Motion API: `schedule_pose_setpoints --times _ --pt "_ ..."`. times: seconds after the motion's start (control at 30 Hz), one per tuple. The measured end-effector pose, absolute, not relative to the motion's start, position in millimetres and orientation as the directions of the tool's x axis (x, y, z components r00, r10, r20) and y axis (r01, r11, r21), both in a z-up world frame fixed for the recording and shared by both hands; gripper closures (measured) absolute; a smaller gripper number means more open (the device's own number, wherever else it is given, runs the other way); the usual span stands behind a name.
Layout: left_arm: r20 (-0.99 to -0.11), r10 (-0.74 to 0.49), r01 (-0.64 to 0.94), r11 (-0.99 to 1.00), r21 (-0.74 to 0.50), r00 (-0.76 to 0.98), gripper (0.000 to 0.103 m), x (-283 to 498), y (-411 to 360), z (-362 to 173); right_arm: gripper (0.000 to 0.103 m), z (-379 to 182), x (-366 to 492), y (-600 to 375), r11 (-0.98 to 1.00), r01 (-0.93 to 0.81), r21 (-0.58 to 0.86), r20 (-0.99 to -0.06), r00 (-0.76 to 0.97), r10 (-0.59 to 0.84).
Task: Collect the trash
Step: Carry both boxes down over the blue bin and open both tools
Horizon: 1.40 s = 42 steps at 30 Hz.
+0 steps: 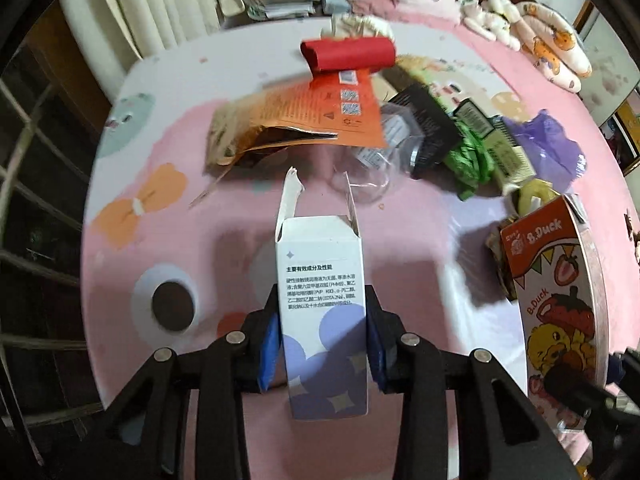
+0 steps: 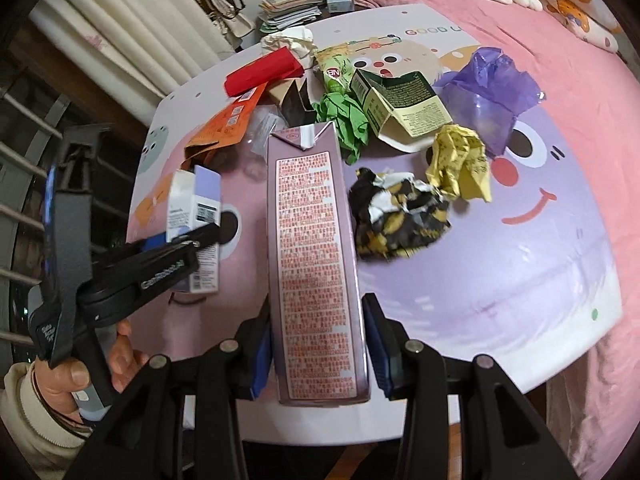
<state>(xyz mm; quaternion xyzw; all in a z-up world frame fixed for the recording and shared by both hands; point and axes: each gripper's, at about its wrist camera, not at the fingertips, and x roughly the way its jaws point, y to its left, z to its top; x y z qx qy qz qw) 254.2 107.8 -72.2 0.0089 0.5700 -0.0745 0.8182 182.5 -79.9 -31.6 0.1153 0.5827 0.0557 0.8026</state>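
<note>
Only the right wrist view shows the hand (image 2: 76, 376) at 8 o'clock gripping the left tongs (image 1: 322, 344), which pinch one white-and-purple box (image 1: 322, 316). The right tongs (image 2: 318, 356), tilted steeply down over the table (image 2: 520, 280), clamp one pink carton (image 2: 314, 264). Two crumpled wads lie at 2 o'clock.

carton (image 1: 560, 292): "B.Duck", printed twice on the front
carton top (image 2: 293, 136): "SIG"
white box (image 1: 320, 296): heading "主要有效成分及性能"
surface (image 2: 430, 31): "GOOD", rest cut off
green wrapper (image 2: 335, 74): "NE"
left gripper (image 2: 160, 276): lettering, unreadable
</note>
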Motion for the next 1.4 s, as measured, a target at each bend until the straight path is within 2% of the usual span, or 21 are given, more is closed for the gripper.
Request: schedule_pose_setpoints --times 0.23,0.4,0.7,0.9,1.13,1.4 --pt "-0.896 -0.075 0.112 0.993 -0.029 0.439 0.069 184 92 -33 0.062 -19 137 -107 0.958 -0.065 0.279 -0.904 0.32 0.285" --pt "-0.871 -0.044 0.035 0.999 -0.031 0.49 0.069 114 63 -14 0.062 -17 97 -136 0.942 -0.183 0.281 -0.897 0.298 0.326" --pt "-0.87 -0.093 -0.011 0.994 -0.112 0.485 0.068 3 5 -31 0.062 -50 24 -186 0.918 -0.257 0.302 -0.9 0.241 0.364" --pt "-0.899 -0.09 0.049 0.996 -0.076 0.43 0.068 -43 -23 -49 0.062 -90 -15 -204 0.913 -0.225 0.341 -0.911 0.159 0.38" --pt "-0.935 -0.092 0.089 0.994 -0.065 0.344 0.068 -61 -33 -106 0.062 -176 -49 -202 0.92 -0.135 0.369 -0.926 0.027 0.376" --pt "-0.972 -0.092 0.129 0.99 -0.065 0.216 0.068 -66 -47 -230 0.062 -307 -60 -200 0.941 -0.027 0.337 -0.938 -0.09 0.334"
